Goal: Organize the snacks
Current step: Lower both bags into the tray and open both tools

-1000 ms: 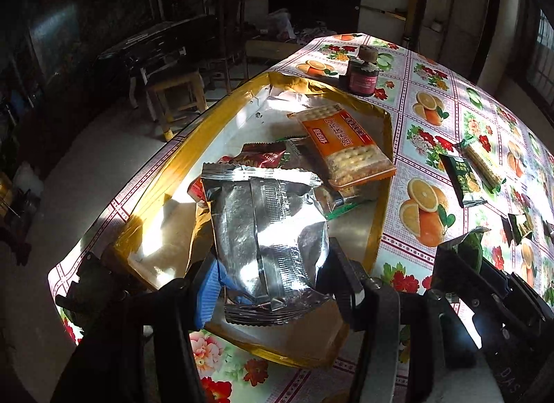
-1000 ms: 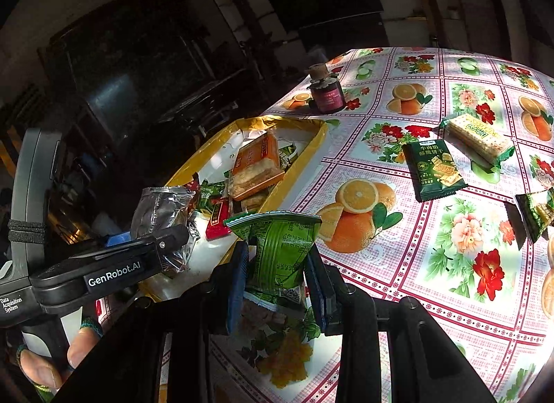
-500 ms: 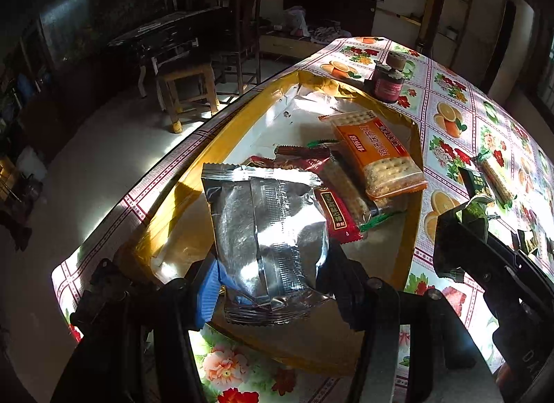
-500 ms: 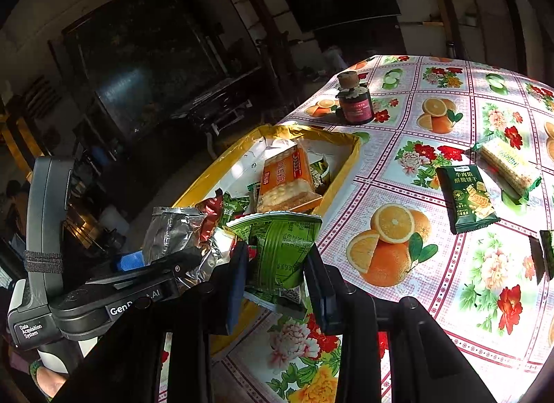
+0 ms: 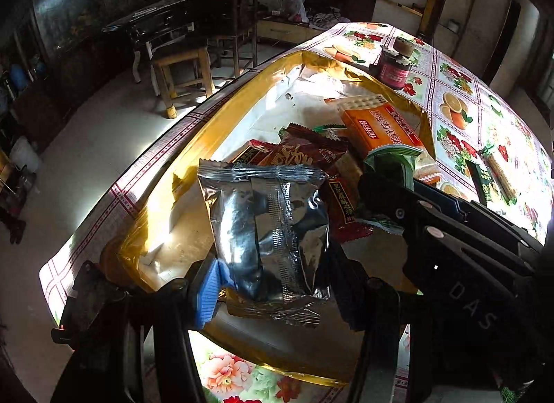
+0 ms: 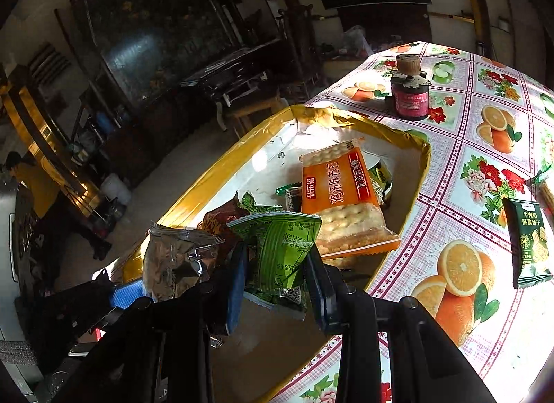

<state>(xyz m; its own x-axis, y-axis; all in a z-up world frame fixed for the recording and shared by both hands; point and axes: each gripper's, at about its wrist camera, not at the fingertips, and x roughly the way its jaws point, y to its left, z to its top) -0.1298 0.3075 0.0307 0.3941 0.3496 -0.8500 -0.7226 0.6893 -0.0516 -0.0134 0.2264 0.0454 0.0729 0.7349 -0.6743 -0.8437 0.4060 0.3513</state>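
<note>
In the left wrist view, the left gripper (image 5: 266, 285) is at the bottom centre of the frame. Its jaws are closed on a silver foil packet (image 5: 268, 233), which stands upright between them and fills the middle of the picture. Under and behind the packet is the yellow-rimmed tray (image 5: 221, 105), which runs from the lower left to the upper right. Inside the tray, above the packet, lie a brown snack packet (image 5: 308, 152), a red packet (image 5: 341, 202) and an orange cracker pack (image 5: 377, 126). At the right side of the frame the right gripper (image 5: 384, 174) comes in over the tray and holds a green packet (image 5: 391, 157). A dark jar (image 5: 393, 70) stands on the flowered tablecloth (image 5: 453, 108) at the upper right, just beyond the tray's far end.

In the right wrist view, the right gripper (image 6: 277, 285) is at the bottom centre, its jaws pressed narrowly on the green packet (image 6: 280, 250). The packet hangs over the near part of the tray (image 6: 221, 167). The orange cracker pack (image 6: 341, 195) lies in the tray just above it. At the lower left, the left gripper (image 6: 138, 288) holds the silver foil packet (image 6: 173, 257), close beside the green one. The jar (image 6: 410, 95) stands at the upper right. A dark green packet (image 6: 529, 240) lies on the tablecloth (image 6: 450, 178) at the right edge, well apart from the tray.
</note>
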